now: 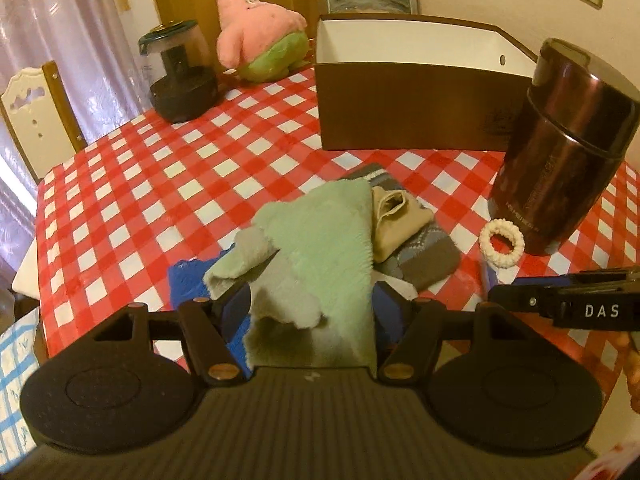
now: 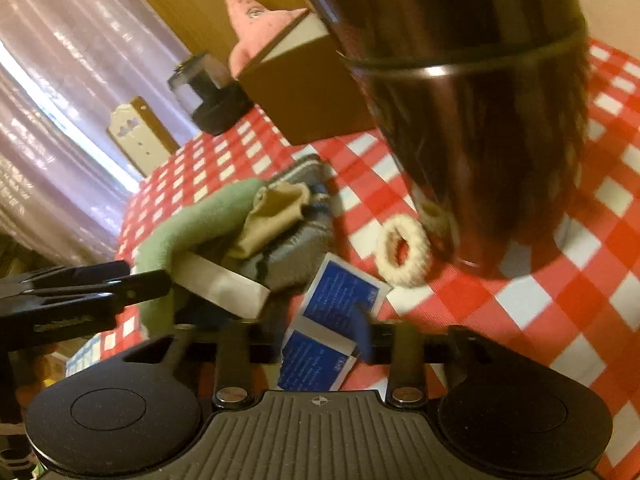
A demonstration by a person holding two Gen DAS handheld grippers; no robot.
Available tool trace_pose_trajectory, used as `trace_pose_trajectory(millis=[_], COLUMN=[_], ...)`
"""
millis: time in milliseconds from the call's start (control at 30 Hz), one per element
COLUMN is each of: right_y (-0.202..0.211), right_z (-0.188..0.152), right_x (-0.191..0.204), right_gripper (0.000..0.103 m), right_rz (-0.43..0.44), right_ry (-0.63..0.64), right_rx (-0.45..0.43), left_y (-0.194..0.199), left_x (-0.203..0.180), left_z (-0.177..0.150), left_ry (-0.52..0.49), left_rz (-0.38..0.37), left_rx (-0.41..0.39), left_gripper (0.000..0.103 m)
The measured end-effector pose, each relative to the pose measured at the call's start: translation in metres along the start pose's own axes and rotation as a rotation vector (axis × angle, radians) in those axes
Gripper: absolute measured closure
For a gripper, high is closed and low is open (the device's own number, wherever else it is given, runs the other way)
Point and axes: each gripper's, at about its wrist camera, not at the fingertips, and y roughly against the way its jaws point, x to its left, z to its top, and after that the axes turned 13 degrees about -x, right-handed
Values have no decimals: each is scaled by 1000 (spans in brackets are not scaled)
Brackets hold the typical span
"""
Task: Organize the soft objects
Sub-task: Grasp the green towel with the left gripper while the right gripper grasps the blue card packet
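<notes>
The table (image 1: 132, 184) is covered with a red and white checked cloth, and it carries everything here. At its far side stands a brown box (image 1: 408, 104) with a white inside, open at the top; nothing shows inside it from this angle. To the right of the box stands a dark metal flask (image 1: 560, 148), upright, and in the right wrist view it fills the upper part of the picture. At the far edge a pink plush star (image 1: 256, 28) with green shorts sits beside a dark jar (image 1: 180, 72) with a green rim. In the middle of the table lies a pile of soft things: a grey and blue patterned sock (image 1: 424, 252) at the bottom, a beige sock (image 1: 400, 220) on it, and a pale green cloth (image 1: 328, 232). The left gripper (image 1: 308, 304) has its fingers wide apart, and the green cloth passes between them and hangs over the left finger; the pads seem not to press it, but the cloth hides them. The right gripper (image 2: 316, 320) has its fingers partly apart, above a blue printed packet (image 2: 340, 292), not clamped on it. A small cream knitted ring (image 1: 502, 247) lies touching the foot of the flask.
</notes>
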Motion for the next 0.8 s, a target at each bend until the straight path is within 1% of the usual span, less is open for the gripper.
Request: trace_pose_trajectory(millis=[67,133,200,267,300,333,433,500,600,700,800], right_y=[0,-3,-4,-3,-3,-3,-8,-13,-23,-35,-40], right_z=[-2,-4,-6,-8,-10,-11,-16,-20,-24,-32,-39], right_x=[-2,-4,-11,-13,-12,-10,1,12,33,53,62], right_gripper=[63,63,63,57,49,43,37,34,32,32,33], right_rz=[21,2,-4,-22,-37,-44,-64,-89,-165,-237,-283], right_ry=[11,14,-37,-61,-58,-53,-43,-8,79,198,258], right_rx=[6,31,58,72,72,66,54,38,21,13,7], left_y=[2,5,7,8,9,9,10,10,10,9,9], left_x=[4,7,10,12,13,14,17,18,19,19,19], left_z=[0,-1,-1,-1,-1,-1,-1,0,0,-1,-2], left_ry=[12,27,37,42,44,47,51,52,54,58,62], left_rz=[0,-1,0,0,2,2,3,4,1,-1,-5], left_rx=[3,2,1,1,2,2,4,2,2,5,6], left_gripper=[37,37,37,37,37,37,37,37,37,37,37])
